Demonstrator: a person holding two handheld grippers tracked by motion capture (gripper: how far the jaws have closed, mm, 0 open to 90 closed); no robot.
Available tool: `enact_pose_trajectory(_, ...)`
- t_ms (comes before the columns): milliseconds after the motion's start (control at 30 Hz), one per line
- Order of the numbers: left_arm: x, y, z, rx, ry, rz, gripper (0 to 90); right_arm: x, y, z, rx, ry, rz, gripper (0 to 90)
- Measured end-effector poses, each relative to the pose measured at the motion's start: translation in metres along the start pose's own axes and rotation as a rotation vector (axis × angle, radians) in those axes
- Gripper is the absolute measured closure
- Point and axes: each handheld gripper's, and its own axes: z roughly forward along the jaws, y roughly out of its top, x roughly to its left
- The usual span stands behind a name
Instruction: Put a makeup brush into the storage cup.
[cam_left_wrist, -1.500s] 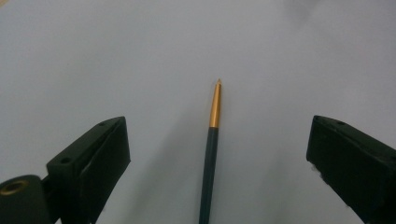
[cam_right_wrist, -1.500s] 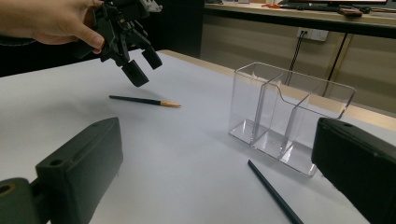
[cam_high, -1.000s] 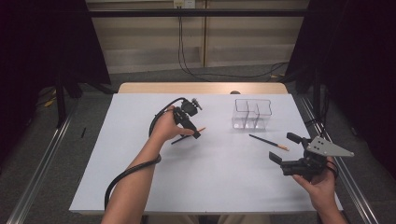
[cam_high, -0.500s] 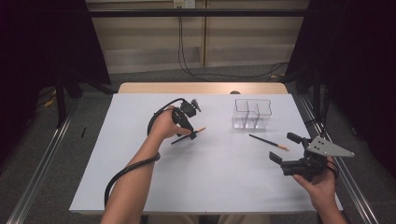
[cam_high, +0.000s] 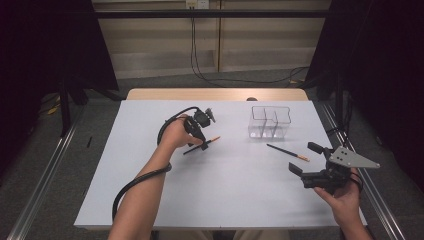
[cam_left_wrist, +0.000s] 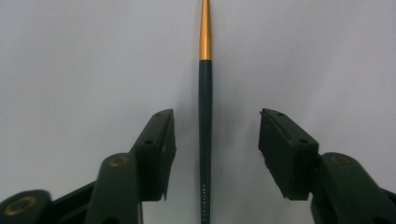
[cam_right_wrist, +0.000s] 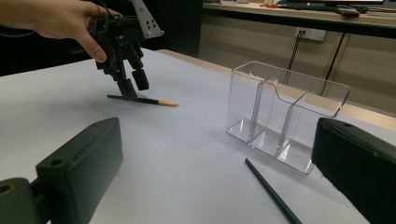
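A dark pencil with an orange tip lies on the white table, left of centre. My left gripper points down over it. Its jaws have just been closing and stand on either side of the shaft, with a gap on each side and no contact. A second dark pencil lies right of centre, below the clear organiser. My right gripper rests open at the right edge with nothing between its jaws.
The clear organiser has several upright compartments and stands at the back right of the table. A black cable trails from the left gripper along the forearm. Metal rails run along both sides of the table.
Both hands keep their places. The left gripper's jaws look a little narrower over the orange-tipped pencil than before.
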Motion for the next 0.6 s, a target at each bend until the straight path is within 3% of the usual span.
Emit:
enact_pose_trajectory(367,0.0007,0.0013,0.0046,0.033,-0.011,0.022,60.5,0.0000,0.0001,-0.0006,-0.002,0.000,-0.001,1.6)
enact_pose_trajectory(433,-0.0001,0.0012,0.0070,0.027,-0.015,0.007,61.8,-0.0001,0.0001,-0.0007,-0.004,-0.001,-0.003,1.6)
enact_pose_trajectory(600,0.0013,0.0010,0.0080,0.063,-0.021,0.016,63.6,-0.0009,-0.0006,-0.0007,-0.003,0.001,0.001,1.6)
